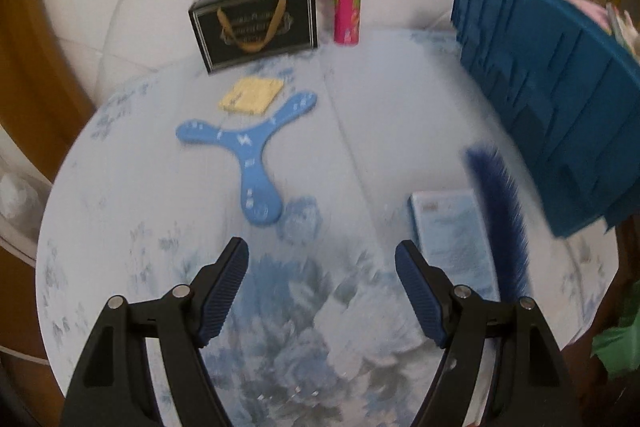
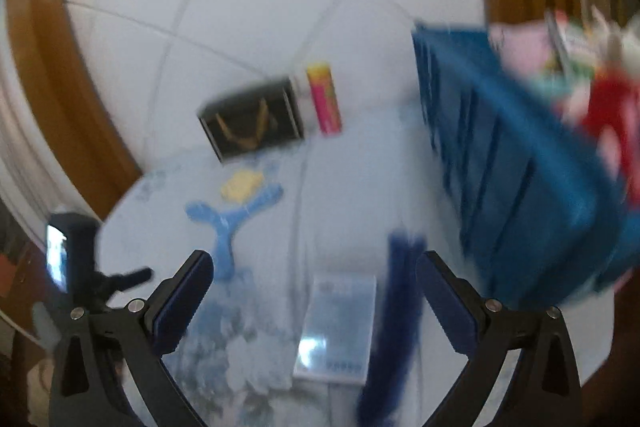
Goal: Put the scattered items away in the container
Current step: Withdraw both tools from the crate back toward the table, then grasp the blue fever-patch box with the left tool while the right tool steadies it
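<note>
Both tools hang over the round flowered surface (image 1: pixel 360 99), each empty. The left hand-held gripper (image 1: pixel 322 263) has its jaws spread with nothing between them; the right hand-held gripper (image 2: pixel 314 277) stands wider still, also bare.

Landmark: the blue container (image 1: pixel 560 99), standing at the surface's right edge and already holding some packets.

- Dark blue brush (image 1: pixel 500 223): just beside the container's near wall.
- Pale blue booklet (image 1: pixel 452 239): touching the brush on the side away from the container.
- Blue three-armed boomerang (image 1: pixel 248 147) and yellow pad (image 1: pixel 252 95): well apart from the container, toward the middle.
- Black box (image 1: pixel 256 23) and pink tube (image 1: pixel 347 7): at the far edge.

Judgement: the step is an approach. The right tool suits the brush; close across its narrow spine, not the bristles. Both views are blurred, so settle before closing.
</note>
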Available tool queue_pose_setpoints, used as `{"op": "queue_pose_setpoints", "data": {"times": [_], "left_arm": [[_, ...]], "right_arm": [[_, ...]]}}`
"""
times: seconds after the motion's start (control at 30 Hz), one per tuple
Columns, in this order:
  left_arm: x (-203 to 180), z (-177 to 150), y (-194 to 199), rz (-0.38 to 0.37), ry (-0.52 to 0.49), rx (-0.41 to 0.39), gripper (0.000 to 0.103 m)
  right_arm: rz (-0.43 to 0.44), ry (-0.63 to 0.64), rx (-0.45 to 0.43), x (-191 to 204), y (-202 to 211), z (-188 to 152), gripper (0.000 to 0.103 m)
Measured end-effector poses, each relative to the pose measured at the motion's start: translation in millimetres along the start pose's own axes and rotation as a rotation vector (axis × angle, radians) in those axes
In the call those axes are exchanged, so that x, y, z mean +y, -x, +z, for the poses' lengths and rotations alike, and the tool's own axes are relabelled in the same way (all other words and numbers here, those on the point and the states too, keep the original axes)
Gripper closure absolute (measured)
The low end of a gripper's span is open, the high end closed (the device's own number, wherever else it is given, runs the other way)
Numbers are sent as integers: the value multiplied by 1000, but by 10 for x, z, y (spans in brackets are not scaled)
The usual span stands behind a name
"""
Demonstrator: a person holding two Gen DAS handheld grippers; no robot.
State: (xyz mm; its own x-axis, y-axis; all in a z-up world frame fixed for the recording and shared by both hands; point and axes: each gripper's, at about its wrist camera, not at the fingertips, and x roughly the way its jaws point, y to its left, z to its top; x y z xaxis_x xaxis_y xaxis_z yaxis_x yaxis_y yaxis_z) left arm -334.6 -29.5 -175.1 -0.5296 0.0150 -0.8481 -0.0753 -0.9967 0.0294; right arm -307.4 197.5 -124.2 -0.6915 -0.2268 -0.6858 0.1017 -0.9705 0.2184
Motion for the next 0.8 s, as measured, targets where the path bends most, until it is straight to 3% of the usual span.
{"op": "queue_pose_setpoints", "data": {"times": [0.1,0.2,0.33,0.37,0.43,0.53,0.8], "left_arm": [[7,-137,-151,6,-7,29,27],[-72,-199,-283,10,-10,49,27],[-240,-236,-458,12,-18,61,29],[-320,-243,-529,17,-27,55,32],[-412,-252,-671,16,-30,73,50],[-567,-277,-913,13,-33,120,63],[-812,-348,-1332,43,-44,192,63]], "right_arm": [[11,-11,101,-17,-303,-262,2],[21,-5,204,-60,-605,-468,26],[39,-48,288,-285,-932,-612,48],[41,-56,301,-325,-992,-634,52],[38,-57,345,-428,-1184,-685,74],[25,-46,417,-570,-1496,-780,80],[-25,-20,476,-922,-1767,-861,82]]}}
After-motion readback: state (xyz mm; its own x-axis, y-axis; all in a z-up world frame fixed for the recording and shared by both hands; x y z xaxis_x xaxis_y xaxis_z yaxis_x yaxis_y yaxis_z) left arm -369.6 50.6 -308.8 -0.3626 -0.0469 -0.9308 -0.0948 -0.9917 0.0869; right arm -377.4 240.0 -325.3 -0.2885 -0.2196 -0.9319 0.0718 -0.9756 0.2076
